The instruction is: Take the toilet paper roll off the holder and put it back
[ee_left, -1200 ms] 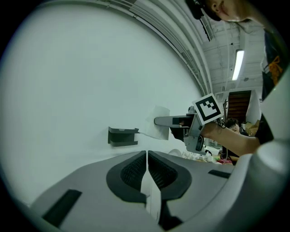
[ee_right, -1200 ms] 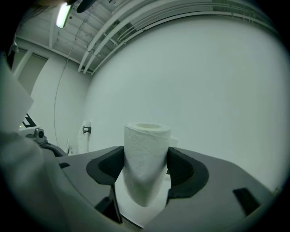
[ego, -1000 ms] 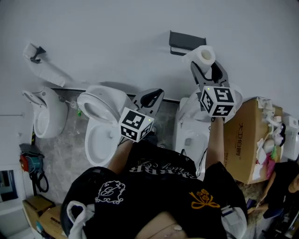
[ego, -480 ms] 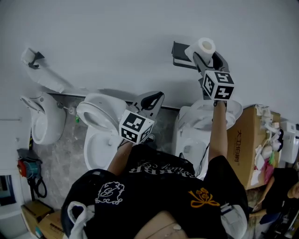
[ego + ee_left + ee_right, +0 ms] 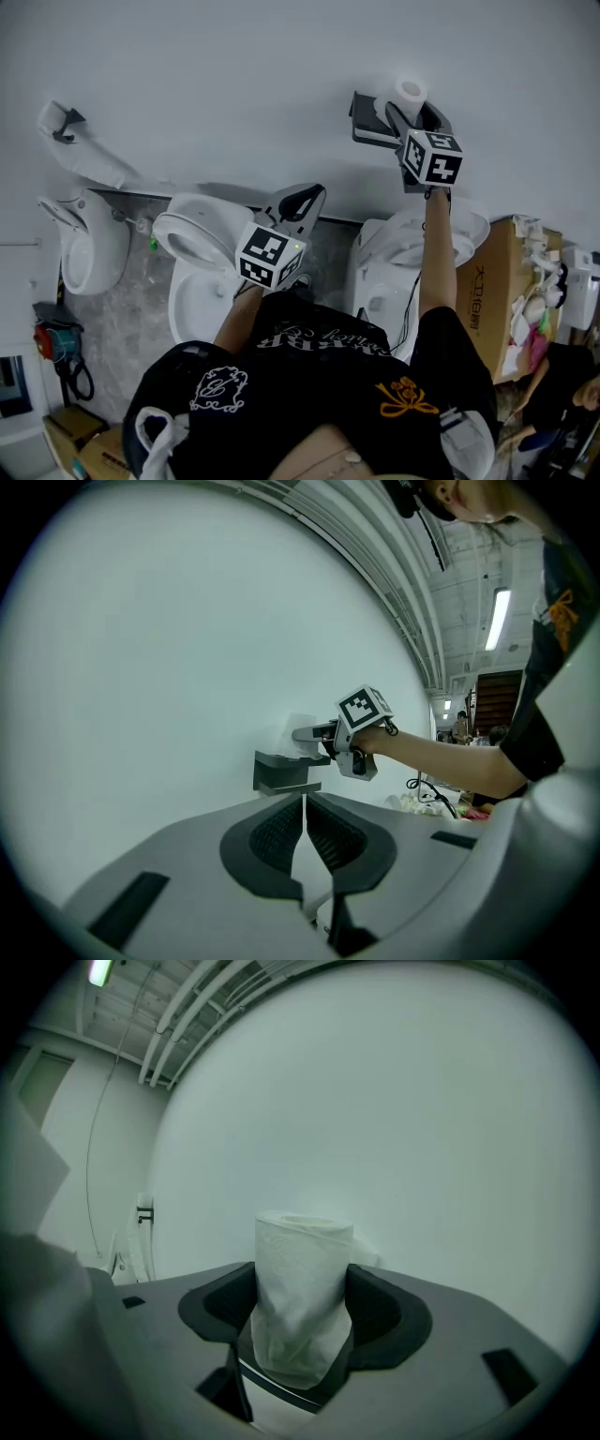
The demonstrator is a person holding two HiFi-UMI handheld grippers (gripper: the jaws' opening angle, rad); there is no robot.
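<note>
Roll (image 5: 302,1283) — white, crumpled low down — upright in right claw (image 5: 302,1314)

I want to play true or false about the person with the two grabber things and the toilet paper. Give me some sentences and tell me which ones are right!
1. The right gripper has the toilet paper roll between its jaws. True.
2. The left gripper is holding something too. False: its jaws are shut together with nothing between them.
3. The roll is lying on the floor. False: it is held up high, close to the dark holder on the wall.
4. A cardboard box stands on the person's right side. True.
</note>
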